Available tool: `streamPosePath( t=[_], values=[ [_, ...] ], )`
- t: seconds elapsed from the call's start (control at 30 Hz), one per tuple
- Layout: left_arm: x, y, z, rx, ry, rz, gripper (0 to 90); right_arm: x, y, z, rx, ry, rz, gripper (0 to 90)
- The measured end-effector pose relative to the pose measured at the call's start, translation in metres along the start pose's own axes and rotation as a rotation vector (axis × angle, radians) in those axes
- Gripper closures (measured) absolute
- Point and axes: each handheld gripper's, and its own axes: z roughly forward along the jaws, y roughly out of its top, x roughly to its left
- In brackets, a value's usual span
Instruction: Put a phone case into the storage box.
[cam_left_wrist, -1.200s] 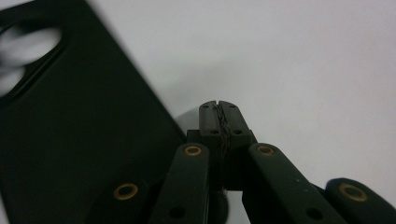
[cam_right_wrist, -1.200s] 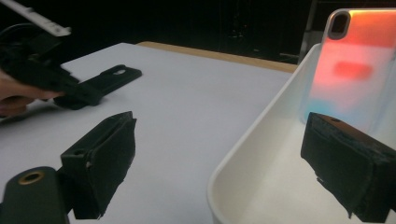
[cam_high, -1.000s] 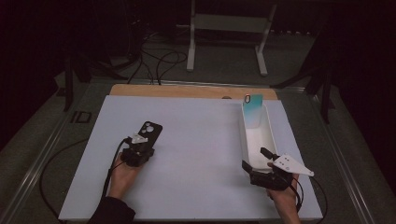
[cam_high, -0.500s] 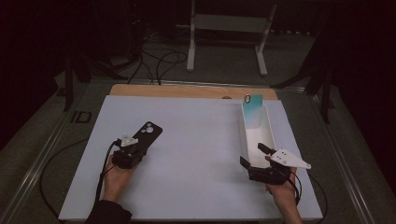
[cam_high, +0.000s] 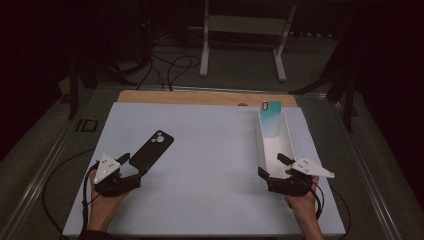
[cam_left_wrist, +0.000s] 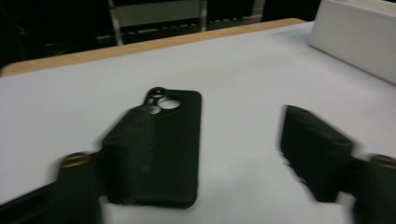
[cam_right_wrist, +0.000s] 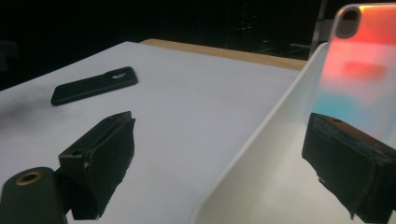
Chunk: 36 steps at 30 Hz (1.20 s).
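On the left of the white table top (cam_high: 210, 150), the left gripper (cam_high: 131, 165) is hovering at the near end of the flat black rubbery phone case (cam_high: 152, 150). Its jaws have just been opening and are standing wide, gripping nothing; the case is lying flat on the surface, camera cutout pointing away. On the right, the right gripper (cam_high: 272, 167) is gaping wide astride the near wall of the long white open-topped box (cam_high: 289, 142), where a glossy teal-and-red phone case (cam_high: 270, 117) is leaning upright.
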Motion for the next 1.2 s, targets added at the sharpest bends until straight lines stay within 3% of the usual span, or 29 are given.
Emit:
streamPosePath(
  t=[0.27,0.43,0.77,1.2],
  values=[
    [0.002,-0.006,-0.016,-0.018,-0.023,-0.012,0.2,0.006,-0.005,-0.001,-0.021,0.007,-0.030,9.5],
    [0.004,-0.009,-0.019,-0.030,-0.016,-0.009,0.0,0.009,-0.008,-0.004,-0.047,0.004,-0.047,9.5],
    [0.004,-0.011,-0.014,-0.006,-0.024,0.003,0.0,0.011,-0.011,-0.004,-0.050,0.003,-0.064,9.5],
    [0.007,-0.001,-0.002,0.088,-0.019,0.016,0.0,0.009,-0.011,-0.005,-0.050,-0.001,-0.055,9.5]
  ],
)
